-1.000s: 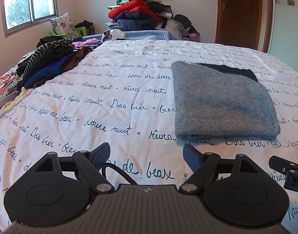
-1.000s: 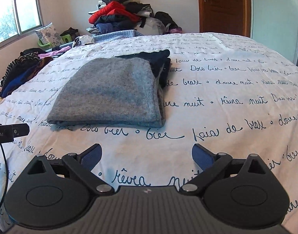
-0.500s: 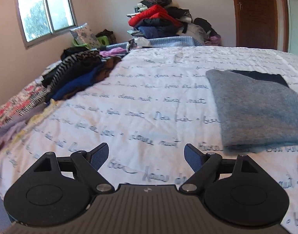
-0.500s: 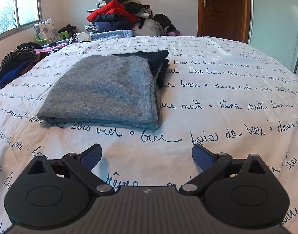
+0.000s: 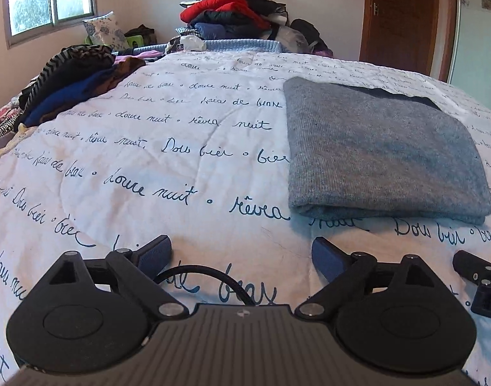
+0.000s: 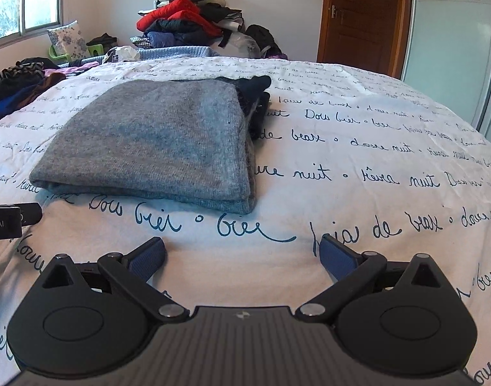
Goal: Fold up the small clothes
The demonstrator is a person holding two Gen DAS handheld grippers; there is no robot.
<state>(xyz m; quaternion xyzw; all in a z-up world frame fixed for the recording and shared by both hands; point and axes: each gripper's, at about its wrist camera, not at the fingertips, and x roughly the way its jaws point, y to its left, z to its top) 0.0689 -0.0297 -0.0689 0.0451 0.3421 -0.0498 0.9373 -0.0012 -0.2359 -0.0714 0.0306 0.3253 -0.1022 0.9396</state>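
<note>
One folded grey sweater (image 5: pixel 380 151), one dark garment (image 6: pixel 255 88) beneath, two hand-held grippers (image 5: pixel 242 254) (image 6: pixel 242 254).

The folded sweater (image 5: pixel 383 151) lies on the bedspread (image 5: pixel 168 160), ahead and right of the left gripper (image 5: pixel 241 254), ahead and left of the right gripper (image 6: pixel 242 255). Beneath it, toward the far side, sits what may be another folded garment (image 6: pixel 255 88). A clothes heap (image 5: pixel 75 80) lies far left.

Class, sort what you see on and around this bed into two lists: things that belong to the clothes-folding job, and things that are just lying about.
Part of the job:
- folded grey jumper
- dark garment under it
- unfolded clothes at the bed's edge
- left gripper and right gripper, both open and empty

Just lying about:
- floral pillow
- green stool
- door
- window
</note>
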